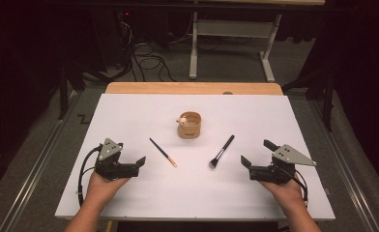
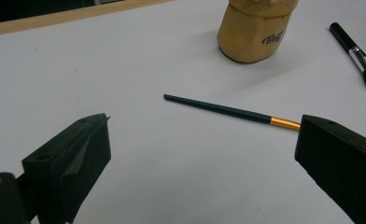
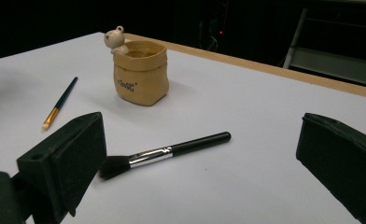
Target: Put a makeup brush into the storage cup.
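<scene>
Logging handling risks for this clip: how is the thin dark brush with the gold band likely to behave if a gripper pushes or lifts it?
The thin brush lies flat on the white table; its round, slim handle would probably roll if nudged sideways. It looks stiff and light. Lying so low, it may slip between the open left gripper jaws.

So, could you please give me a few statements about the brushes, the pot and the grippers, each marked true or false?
1. The thin brush lies left of the tan pot. True.
2. The powder brush stands inside the pot. False: it lies flat on the white table.
3. Both grippers are open and hold nothing. True: left gripper, right gripper.
4. A small bear figure sits at the pot's rim. True.
5. The two brushes touch. False: they lie apart.
</scene>
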Available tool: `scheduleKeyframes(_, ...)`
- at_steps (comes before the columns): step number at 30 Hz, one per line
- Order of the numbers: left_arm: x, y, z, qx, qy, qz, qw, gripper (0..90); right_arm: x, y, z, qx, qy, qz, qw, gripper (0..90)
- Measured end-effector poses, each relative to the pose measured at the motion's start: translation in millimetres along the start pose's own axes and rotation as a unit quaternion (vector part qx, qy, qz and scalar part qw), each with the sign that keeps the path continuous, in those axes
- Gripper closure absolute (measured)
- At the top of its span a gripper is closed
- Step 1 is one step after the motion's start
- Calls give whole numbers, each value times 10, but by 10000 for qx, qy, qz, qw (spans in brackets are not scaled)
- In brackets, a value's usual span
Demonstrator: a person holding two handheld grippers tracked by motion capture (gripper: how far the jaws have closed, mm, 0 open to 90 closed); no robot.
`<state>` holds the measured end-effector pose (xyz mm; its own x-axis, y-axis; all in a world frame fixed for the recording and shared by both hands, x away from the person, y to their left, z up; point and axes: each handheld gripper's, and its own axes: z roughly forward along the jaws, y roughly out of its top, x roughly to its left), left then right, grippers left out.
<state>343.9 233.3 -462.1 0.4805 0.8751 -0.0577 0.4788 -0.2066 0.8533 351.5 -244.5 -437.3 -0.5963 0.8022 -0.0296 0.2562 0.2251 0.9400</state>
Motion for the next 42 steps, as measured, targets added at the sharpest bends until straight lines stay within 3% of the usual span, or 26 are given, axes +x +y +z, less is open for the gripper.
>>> scheduleKeyframes(7,-8,-19,40,284,34,24,9996,43,23,-34,-31,25,32,-56,10000,23)
scheduleKeyframes(15,-2,-19,45,341,131,11,9993,53,12,-44,-59,20,27,-64,10000,24)
scheduleKeyframes(31,1,-17,77,582,110,-126,9982,66,23,-72,-67,51,18,-155,9999,23)
scheduleKeyframes(38,13,-23,106,788,95,-119,9968,88,28,-77,-68,58,19,-155,9999,23)
scheduleKeyframes(42,41,-17,164,1079,112,-182,9939,85,30,-81,-64,81,50,-145,9998,24)
